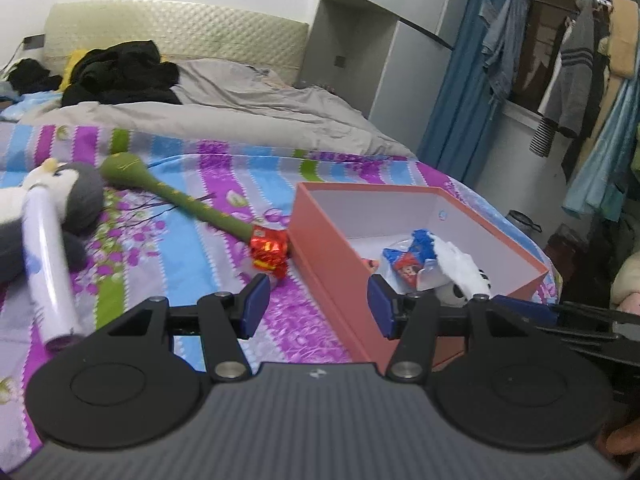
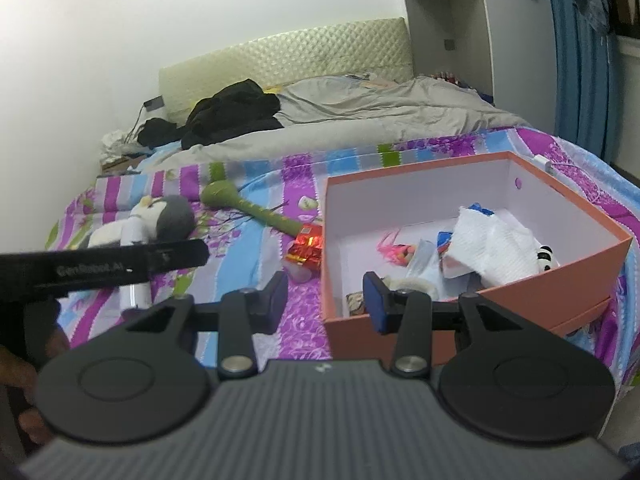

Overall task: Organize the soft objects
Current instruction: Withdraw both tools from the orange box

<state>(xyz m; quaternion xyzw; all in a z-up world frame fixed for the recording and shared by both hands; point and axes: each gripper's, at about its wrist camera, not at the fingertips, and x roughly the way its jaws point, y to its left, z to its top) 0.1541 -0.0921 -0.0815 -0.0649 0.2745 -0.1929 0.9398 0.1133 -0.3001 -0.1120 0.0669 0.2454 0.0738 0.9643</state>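
grey-and-white plush penguin (image 2: 160, 220) looked light and squashy, best pinched at its belly, while both grippers (image 1: 316, 308) (image 2: 326, 300) hung part-open, empty.

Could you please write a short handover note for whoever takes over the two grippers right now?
Left gripper: open, empty, above the striped bedsheet beside the box.
Right gripper: open, empty, at the box's near wall.
Salmon-pink cardboard box on the bed already holds a white knitted cloth, a small panda plush, a blue printed packet and a pink-haired toy.
Left on the sheet: grey-and-white penguin plush with a white tube lying across it, green long-handled plush stick, red foil wrapper.
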